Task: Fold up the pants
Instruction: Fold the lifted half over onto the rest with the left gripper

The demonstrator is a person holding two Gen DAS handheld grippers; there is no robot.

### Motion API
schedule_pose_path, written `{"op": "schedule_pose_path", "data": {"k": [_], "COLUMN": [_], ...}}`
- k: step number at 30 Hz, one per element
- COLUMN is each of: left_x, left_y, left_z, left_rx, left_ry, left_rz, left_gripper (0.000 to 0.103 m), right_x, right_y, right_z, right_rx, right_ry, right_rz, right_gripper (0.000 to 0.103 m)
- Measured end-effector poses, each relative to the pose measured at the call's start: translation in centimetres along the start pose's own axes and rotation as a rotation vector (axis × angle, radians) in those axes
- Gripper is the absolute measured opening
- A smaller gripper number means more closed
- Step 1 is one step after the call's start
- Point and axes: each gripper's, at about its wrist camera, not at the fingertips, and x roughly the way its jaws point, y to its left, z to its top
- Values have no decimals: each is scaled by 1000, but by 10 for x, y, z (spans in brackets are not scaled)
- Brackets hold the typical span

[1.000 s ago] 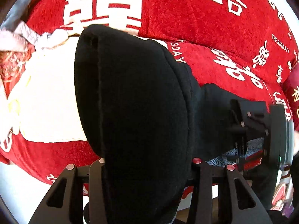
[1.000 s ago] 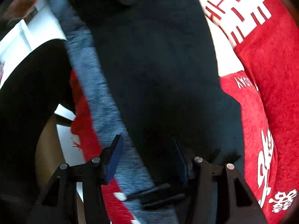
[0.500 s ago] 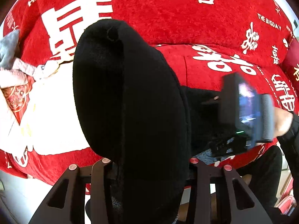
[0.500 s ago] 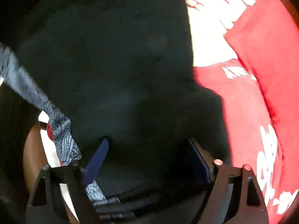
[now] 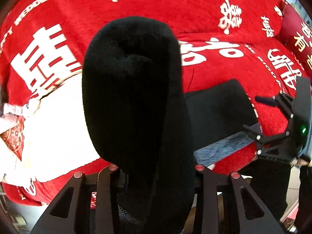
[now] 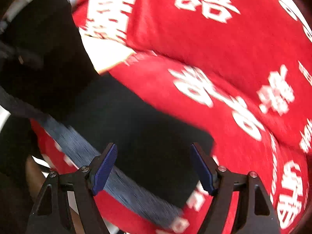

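Black fleece fills the left wrist view: a thick bunch of the pants (image 5: 134,101) stands up between the fingers of the left gripper (image 5: 156,170), lifted clear of the red blanket (image 5: 204,15) with white characters. In the same view the rest of the garment lies flat on the blanket to the right, its grey waistband (image 5: 224,146) along the near edge, with the right gripper (image 5: 259,115) at the flat part's far corner.

The step in hand looks like carrying the lifted end over onto the flat part. To do it well, I would keep the bunch high enough that it does not drag, bring it across squarely so the edges meet the flat part's edges, and lower it before letting go (a thick bunch like this tends to spring open if dropped).

Left fingers: they have just been closing and are clamped on the fleece, which hides their pads.

Right fingers (image 6: 105,165): they have just been opening and stand wide apart, the blue pads bare. The picture is blurred, but the flat cloth and waistband (image 6: 81,150) lie beneath them, and nothing is pinched.
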Motion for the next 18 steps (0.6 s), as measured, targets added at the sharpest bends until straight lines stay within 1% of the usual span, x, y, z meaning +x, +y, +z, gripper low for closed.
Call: {"op": "schedule_pose_path", "data": {"k": [4, 6, 8, 9, 13, 15, 18], "left_x": [8, 18, 29, 34, 50, 51, 64], "left_y": [-47, -61, -78, -87, -108, -120, -137], "left_z": [21, 29, 39, 42, 58, 64, 74], "left_rx": [32, 41, 42, 48, 47, 49, 63], "left_ry": [22, 45, 78, 90, 139, 154, 183], "left_rz": [-7, -12, -12, -7, -8, -8, 6], "left_gripper": [38, 38, 38, 38, 38, 38, 38], "right_x": [5, 7, 5, -1, -16, -16, -15], "right_y": [-23, -27, -36, -39, -45, -49, -52], "right_z": [-29, -38, -41, -49, -59, -64, -72], "right_rx": [79, 97, 131, 147, 197, 207, 224], "right_ry": [45, 56, 41, 28, -7, -15, -17], "right_rz": [24, 8, 13, 16, 18, 20, 21], "right_gripper": [80, 80, 80, 80, 80, 80, 80]}}
